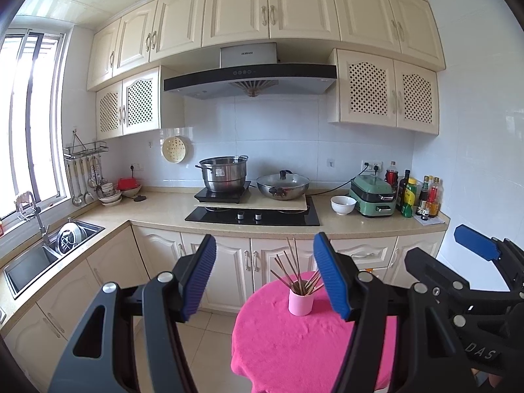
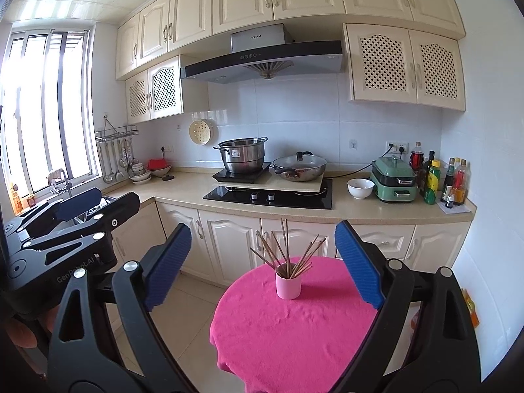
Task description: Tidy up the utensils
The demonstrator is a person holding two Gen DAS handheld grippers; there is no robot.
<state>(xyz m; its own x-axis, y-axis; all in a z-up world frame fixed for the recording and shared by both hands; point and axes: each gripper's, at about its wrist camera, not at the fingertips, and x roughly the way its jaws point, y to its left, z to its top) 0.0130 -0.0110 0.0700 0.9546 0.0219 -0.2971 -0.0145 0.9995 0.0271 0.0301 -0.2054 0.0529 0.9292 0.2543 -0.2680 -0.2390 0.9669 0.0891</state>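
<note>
A pink cup (image 1: 300, 303) stands on a round table under a pink cloth (image 1: 294, 353). Several brown chopsticks (image 1: 294, 263) stand fanned out in the cup. The cup also shows in the right wrist view (image 2: 288, 284) with the chopsticks (image 2: 286, 249) and the pink cloth (image 2: 288, 327). My left gripper (image 1: 265, 278) is open and empty, held above and short of the table. My right gripper (image 2: 265, 265) is open and empty, also short of the cup. Each gripper shows at the edge of the other's view.
Behind the table runs a kitchen counter (image 2: 360, 211) with a hob (image 2: 271, 195), a steel pot (image 2: 244, 157), a lidded wok (image 2: 299, 165), a white bowl (image 2: 360, 188), a green cooker (image 2: 394, 180) and bottles (image 2: 455, 180). A sink (image 1: 39, 255) is at the left.
</note>
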